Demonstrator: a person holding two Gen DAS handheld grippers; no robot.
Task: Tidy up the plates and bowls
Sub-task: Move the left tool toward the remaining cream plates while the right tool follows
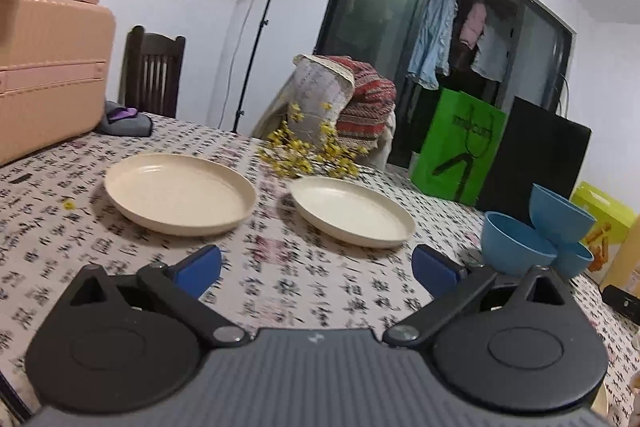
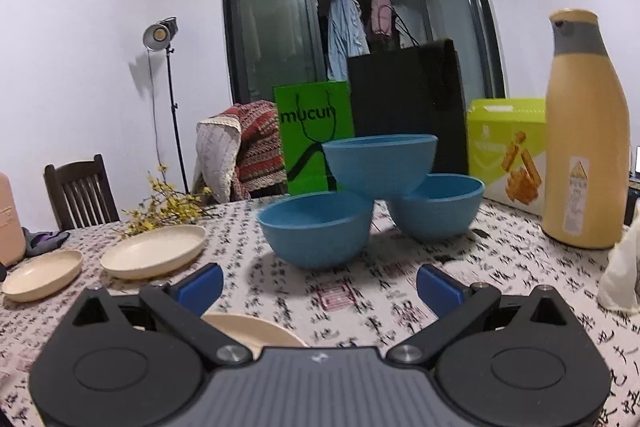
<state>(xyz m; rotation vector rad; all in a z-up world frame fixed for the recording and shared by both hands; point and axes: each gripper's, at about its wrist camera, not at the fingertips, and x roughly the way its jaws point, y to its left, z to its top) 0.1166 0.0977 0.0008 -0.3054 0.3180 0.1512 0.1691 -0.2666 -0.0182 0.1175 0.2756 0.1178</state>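
The left claw (image 1: 316, 269) hung open above the desk (image 1: 272, 291), its blue fingertips (image 1: 200, 267) spread wide with nothing between them. Beyond it two cream plates lay flat and apart on the patterned cloth: the left plate (image 1: 180, 193) farther left, the right plate (image 1: 352, 211) just past the claw's midline. A spray of yellow flowers (image 1: 308, 151) lay behind them, near the far edge. At the right stood three blue bowls (image 1: 536, 231).

The right claw (image 2: 320, 285) was likewise open and empty, held low over the desk and facing those bowls. The near bowl (image 2: 320, 233) and the right bowl (image 2: 436, 205) sat upright on the cloth, side by side, and the top bowl (image 2: 380, 161) rested on their rims, bridging the two. Off to the left the two plates showed again, and the rim of a third plate (image 2: 256, 331) peeked out just beneath the claw's body. A tall yellow bottle (image 2: 584, 163) stood upright at the far right, with a green bag (image 2: 312, 139) and a black bag (image 2: 408, 99) behind the bowls.
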